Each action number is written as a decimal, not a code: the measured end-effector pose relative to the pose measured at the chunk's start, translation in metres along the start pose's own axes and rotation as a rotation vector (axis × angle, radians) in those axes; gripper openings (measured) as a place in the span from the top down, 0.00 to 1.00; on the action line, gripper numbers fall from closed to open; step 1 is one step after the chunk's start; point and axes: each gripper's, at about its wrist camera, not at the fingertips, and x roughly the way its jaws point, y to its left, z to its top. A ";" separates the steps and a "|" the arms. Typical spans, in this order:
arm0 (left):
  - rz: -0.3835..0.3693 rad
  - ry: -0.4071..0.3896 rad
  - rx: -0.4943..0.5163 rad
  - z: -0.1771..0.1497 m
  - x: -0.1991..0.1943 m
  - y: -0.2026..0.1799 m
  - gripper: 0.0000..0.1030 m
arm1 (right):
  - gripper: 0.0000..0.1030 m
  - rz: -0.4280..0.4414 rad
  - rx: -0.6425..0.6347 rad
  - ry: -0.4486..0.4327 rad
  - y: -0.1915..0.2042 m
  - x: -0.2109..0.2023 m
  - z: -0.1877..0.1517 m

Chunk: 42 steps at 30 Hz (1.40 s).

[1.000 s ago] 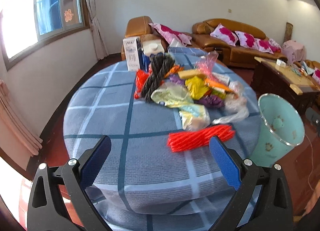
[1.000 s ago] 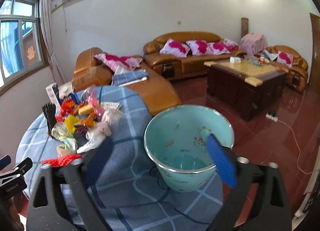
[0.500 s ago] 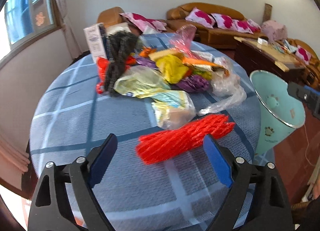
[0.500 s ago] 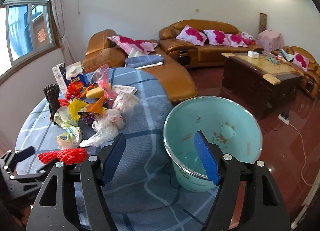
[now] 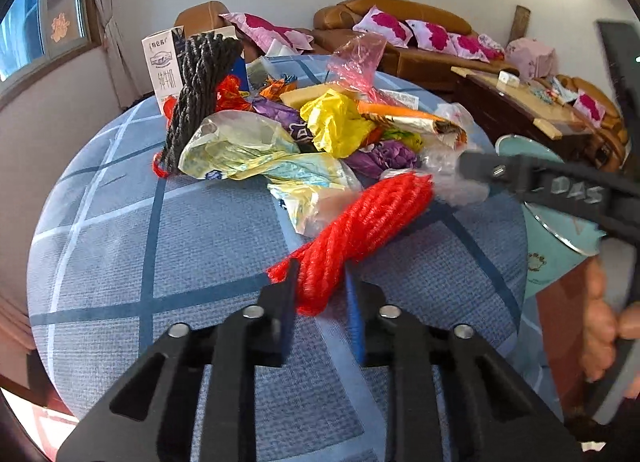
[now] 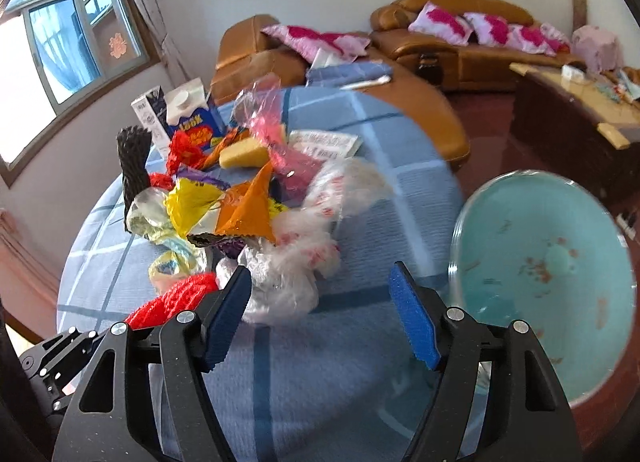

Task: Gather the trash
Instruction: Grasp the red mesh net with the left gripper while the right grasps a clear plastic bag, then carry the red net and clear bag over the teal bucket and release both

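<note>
So the left wrist cam gets the close-up: the left gripper (image 5: 320, 290) has its blue pads closing in tight on the near end of a red mesh net bundle (image 5: 360, 229), which lies on the blue plaid tablecloth (image 5: 180, 262) at the front edge of the trash pile. The right cam only catches that red net as a sliver (image 6: 172, 300) behind its own left finger, so the grip itself shows up only in the left view.

What the right cam gets instead is a straight look into the mint-green bin (image 6: 548, 274), tipped toward the lens off the table's right edge, smooth inside with reddish specks. The left cam sees only a slice of the bin's rim (image 5: 560, 238) behind the right gripper's black frame, plus the person's hand (image 5: 604, 322) wrapped round the handle.

The right gripper (image 6: 320, 302) is at a medium spread and narrowing, nothing between the pads; it points at a crinkly clear plastic bag (image 6: 284, 282) with red print.

Textures: a black ribbed foam net (image 5: 200, 89) standing upright, crumpled yellow film (image 5: 336, 121), shiny orange foil wrapper (image 6: 248, 213), pink see-through plastic (image 6: 276, 149), a yellow sponge-like wedge (image 6: 242, 155).

Writing: the blue carton (image 6: 196, 121) looks like it says "look"; the white box (image 5: 162, 65) has Chinese characters too small to read. "DAS" is moulded on the right gripper's arm.
</note>
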 end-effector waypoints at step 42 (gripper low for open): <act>-0.049 -0.183 0.068 0.056 -0.056 -0.112 0.90 | 0.88 -0.231 0.082 -0.260 -0.110 -0.118 -0.026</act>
